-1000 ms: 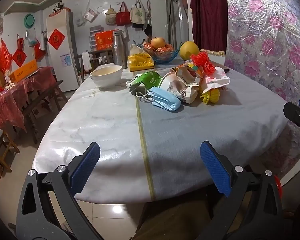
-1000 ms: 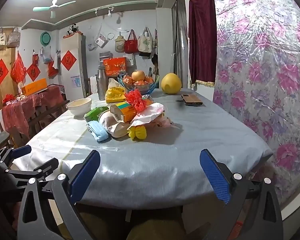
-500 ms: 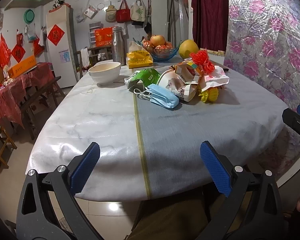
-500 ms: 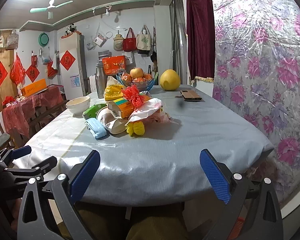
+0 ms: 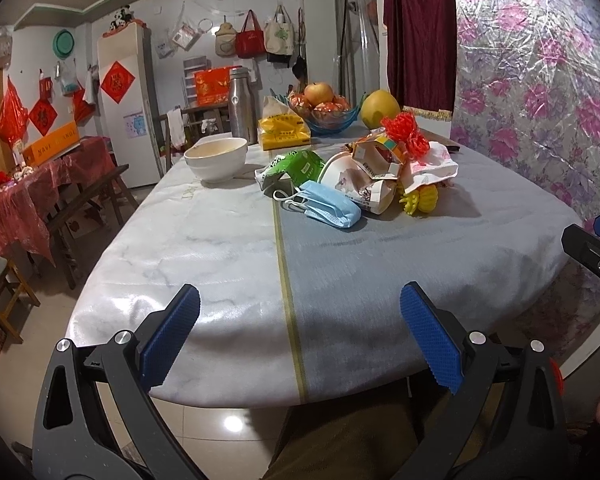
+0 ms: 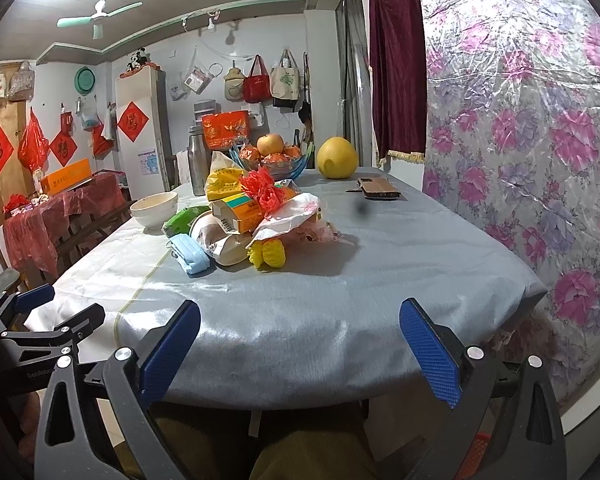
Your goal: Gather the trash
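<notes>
Two grippers, left gripper [image 5: 300, 336] and right gripper [image 6: 300, 338], fingers spread wide, empty, trash pile [image 5: 356, 176] well ahead

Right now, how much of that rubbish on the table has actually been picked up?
Nothing looks collected yet. The trash pile sits together mid-table: blue face mask, green wrapper, torn carton, red netting and yellow foam. In hand: nothing. The left gripper and right gripper are both open and empty, hovering at the near table edge. All the picking is left.
</notes>
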`<state>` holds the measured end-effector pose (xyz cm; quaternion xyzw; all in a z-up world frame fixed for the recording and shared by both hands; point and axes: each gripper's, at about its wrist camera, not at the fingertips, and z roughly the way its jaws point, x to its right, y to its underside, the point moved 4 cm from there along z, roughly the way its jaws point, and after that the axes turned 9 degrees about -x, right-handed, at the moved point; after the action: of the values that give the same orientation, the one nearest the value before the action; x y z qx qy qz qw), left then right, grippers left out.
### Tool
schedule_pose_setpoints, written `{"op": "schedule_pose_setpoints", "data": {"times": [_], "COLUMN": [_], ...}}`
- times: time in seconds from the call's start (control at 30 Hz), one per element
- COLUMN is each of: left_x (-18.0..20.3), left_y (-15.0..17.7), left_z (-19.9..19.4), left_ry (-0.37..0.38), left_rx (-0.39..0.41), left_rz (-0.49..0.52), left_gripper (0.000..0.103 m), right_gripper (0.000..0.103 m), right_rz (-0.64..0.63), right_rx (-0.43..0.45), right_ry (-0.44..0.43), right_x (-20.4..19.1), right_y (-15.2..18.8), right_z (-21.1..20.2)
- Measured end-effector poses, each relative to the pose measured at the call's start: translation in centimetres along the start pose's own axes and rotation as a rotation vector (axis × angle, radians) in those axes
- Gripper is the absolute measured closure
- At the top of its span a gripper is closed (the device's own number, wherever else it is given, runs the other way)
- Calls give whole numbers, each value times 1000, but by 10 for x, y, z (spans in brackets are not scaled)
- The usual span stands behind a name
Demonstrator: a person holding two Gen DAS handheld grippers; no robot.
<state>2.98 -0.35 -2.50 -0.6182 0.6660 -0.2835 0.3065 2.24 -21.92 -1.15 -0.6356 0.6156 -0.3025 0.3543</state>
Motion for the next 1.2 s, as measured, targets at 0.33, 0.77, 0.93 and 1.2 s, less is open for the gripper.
{"op": "schedule_pose_setpoints", "data": {"times": [0.33, 0.77, 0.93, 1.2], "left_x": [-3, 3, 2, -4], "left_y": [-3, -2, 0, 1], "left_z": [-1, 1, 5, 8], "left_ry": [21, 89, 74, 39], "left_rx": [4, -5, -19, -25], "left_rz": [-16, 3, 3, -8], "left_gripper": [7, 7, 7, 7], "right_gripper": [6, 6, 6, 6], "right_rz": [1, 1, 1, 3], "right_rx": [-1, -1, -1, -2], "right_ry": [-2, -1, -1, 1], "right_x": [1, 1, 1, 2], "right_y": [-1, -1, -1, 0], "right_z": [-1, -1, -1, -1]}}
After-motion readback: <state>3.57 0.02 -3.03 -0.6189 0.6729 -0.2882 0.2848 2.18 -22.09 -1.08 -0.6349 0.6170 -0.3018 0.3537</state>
